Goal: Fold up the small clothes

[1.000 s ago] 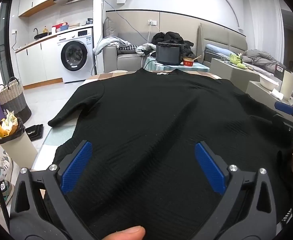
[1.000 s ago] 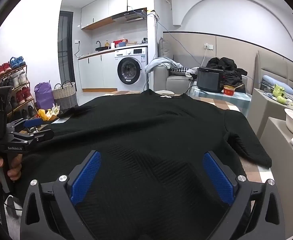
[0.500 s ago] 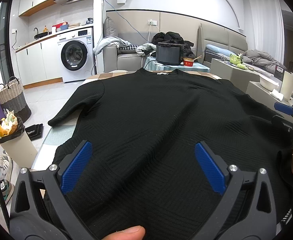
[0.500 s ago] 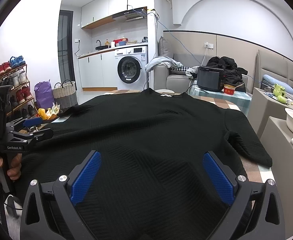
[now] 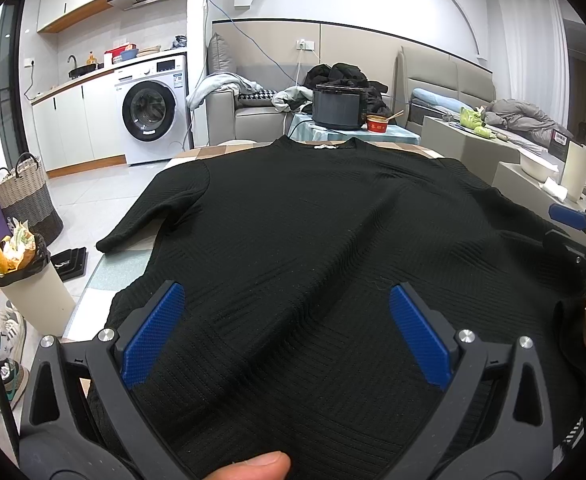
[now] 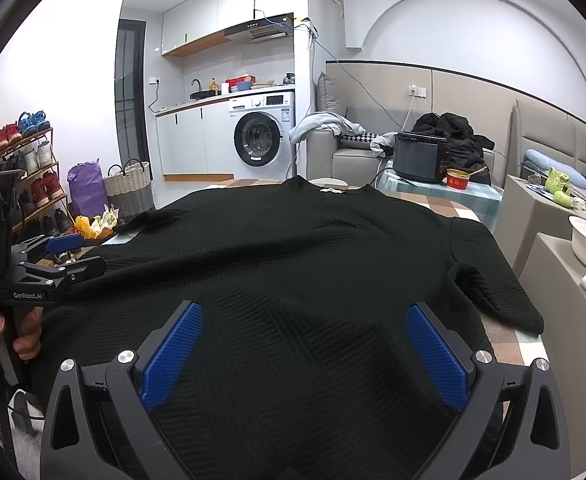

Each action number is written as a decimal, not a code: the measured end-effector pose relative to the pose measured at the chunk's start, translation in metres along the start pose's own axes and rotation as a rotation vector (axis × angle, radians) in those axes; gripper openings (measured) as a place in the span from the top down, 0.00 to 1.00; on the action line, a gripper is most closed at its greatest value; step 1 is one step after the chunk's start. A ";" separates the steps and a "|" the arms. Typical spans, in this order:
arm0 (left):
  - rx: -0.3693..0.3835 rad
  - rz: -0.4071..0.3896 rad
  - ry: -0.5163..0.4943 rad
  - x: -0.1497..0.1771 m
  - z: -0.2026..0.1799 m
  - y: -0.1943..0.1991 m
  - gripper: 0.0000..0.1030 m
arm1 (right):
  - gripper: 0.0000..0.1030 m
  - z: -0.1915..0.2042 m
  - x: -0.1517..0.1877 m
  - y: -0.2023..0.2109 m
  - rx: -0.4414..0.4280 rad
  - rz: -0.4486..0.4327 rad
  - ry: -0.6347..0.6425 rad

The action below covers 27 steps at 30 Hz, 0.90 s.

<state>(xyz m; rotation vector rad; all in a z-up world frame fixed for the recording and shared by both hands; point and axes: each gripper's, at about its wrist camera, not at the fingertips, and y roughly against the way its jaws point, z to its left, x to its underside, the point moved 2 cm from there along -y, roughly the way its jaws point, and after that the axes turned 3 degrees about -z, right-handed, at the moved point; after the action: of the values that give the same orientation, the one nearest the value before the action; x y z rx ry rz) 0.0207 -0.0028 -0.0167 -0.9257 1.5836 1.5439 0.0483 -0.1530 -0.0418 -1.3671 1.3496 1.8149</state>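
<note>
1. A black ribbed sweater [image 5: 313, 248] lay spread flat on the table [image 6: 509, 344], collar at the far edge, both sleeves out to the sides.
2. The left gripper [image 5: 285, 332] stood over the near hem with its blue pads [image 5: 151, 332] wide apart, nothing between them.
3. The right gripper [image 6: 303, 354] was likewise over the hem, pads [image 6: 437, 360] spread, gripping nothing.
4. A thumb [image 5: 253, 466] showed at the bottom of the left wrist view.
5. A washing machine [image 6: 261, 136] and a sofa [image 5: 253, 116] stood beyond the table.
</note>
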 end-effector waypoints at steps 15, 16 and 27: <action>0.000 0.004 0.005 0.001 0.001 -0.001 0.01 | 0.00 0.002 0.003 -0.001 0.008 0.011 0.004; -0.001 0.004 0.006 0.001 0.001 -0.001 0.01 | 0.00 0.002 0.003 -0.001 0.009 0.012 0.002; 0.002 0.004 0.005 0.001 0.001 -0.001 0.01 | 0.00 0.000 0.001 -0.001 0.015 0.012 0.001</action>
<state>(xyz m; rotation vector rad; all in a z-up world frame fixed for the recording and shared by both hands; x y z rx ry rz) 0.0210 -0.0014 -0.0179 -0.9266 1.5908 1.5439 0.0486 -0.1529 -0.0427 -1.3549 1.3722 1.8089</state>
